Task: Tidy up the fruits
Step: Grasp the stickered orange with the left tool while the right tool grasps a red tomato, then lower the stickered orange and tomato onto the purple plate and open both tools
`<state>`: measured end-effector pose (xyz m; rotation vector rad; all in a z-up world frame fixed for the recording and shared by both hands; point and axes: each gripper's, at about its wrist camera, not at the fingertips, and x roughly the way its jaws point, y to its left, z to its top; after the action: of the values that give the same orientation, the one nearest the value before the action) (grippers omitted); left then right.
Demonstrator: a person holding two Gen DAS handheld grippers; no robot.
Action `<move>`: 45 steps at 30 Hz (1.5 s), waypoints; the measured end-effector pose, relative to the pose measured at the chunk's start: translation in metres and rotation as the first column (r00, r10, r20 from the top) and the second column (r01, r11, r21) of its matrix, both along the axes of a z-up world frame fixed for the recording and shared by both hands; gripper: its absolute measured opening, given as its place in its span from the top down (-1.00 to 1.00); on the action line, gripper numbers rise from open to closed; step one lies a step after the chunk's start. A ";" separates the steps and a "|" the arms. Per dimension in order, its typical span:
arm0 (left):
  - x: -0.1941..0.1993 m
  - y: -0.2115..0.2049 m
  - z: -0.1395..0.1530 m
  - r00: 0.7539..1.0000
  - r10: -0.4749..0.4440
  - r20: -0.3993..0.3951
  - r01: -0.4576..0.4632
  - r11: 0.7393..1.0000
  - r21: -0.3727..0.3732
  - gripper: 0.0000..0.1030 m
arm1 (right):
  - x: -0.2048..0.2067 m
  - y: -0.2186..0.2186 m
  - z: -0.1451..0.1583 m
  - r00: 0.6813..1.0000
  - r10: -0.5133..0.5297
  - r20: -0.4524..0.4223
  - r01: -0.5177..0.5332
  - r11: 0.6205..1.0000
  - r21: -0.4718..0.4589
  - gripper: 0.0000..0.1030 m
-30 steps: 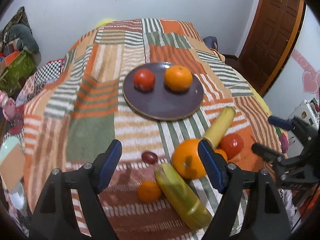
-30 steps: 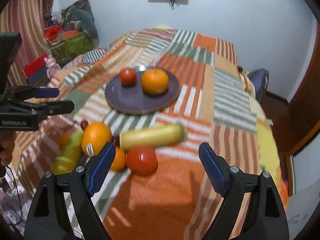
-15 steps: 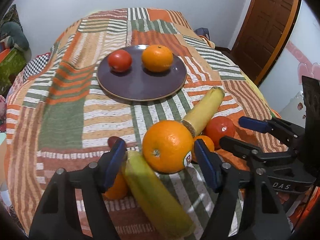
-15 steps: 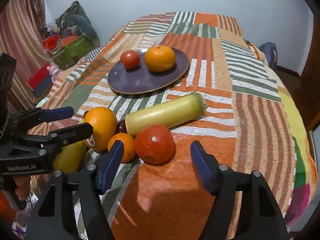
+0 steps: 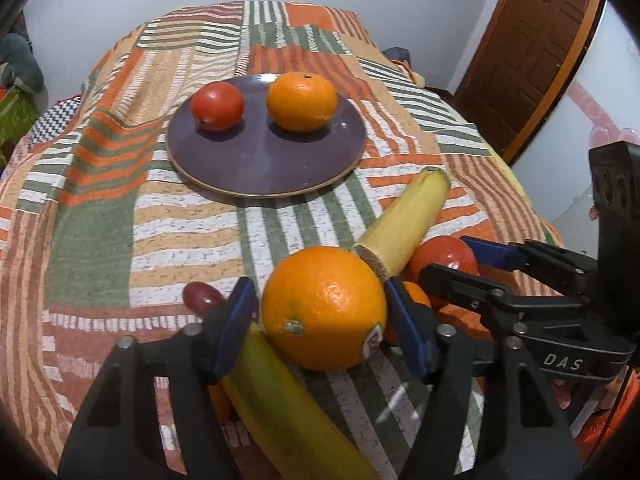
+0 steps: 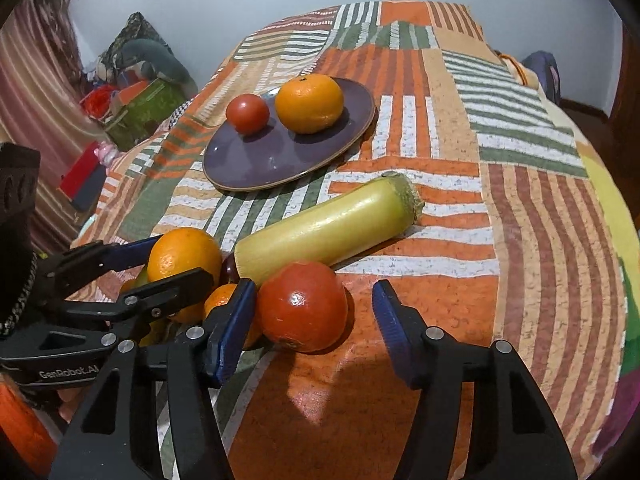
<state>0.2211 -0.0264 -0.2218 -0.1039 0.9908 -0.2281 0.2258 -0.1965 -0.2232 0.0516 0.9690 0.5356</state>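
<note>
On the striped patchwork blanket (image 5: 100, 240), at about 12 o'clock from both cameras, sits the purple plate (image 5: 264, 168), already carrying 1 red fruit (image 5: 217, 106) and 1 orange (image 5: 302, 101). That looks like the collecting spot, so the loose pile nearer the cameras is probably what is left to sort.

In the left wrist view the left gripper (image 5: 320, 316) has its 2 blue pads set wide on either side of the big stickered orange (image 5: 325, 308), 1 at 9 o'clock of it and 1 at 3 o'clock. A thin gap shows on the 9 o'clock side, so the jaws bracket the fruit rather than squeeze it. The orange sits at the widest part between the pads, which suits a round, slippery thing: closing there should centre it.

The orange leans against a yellow banana-like fruit (image 5: 296, 412) running toward 6 o'clock, and a pale yellow-green cylinder (image 5: 404, 224) touches it at 1 o'clock. A dark grape-like fruit (image 5: 202, 298) lies at 9 o'clock, just beyond the left pad.

In the right wrist view the right gripper (image 6: 314, 328) is likewise spread wide around the red tomato-like fruit (image 6: 303, 306). Its 9 o'clock pad is close against the fruit; the 3 o'clock pad stands clearly apart. A small orange fruit (image 6: 224, 298) is wedged behind that near pad, so closing may nudge it.

Each hand appears to be claiming 1 fruit for the plate.
</note>
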 end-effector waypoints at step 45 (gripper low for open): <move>0.055 0.057 0.066 0.985 0.098 0.144 -0.100 0.995 0.007 -0.20 | 0.047 0.030 0.063 0.981 0.050 0.185 -0.046 0.999 -0.021 0.19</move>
<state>0.2763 0.0310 -0.1559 -0.1214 0.8415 -0.1356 0.2727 -0.1665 -0.1602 -0.0367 0.7938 0.5662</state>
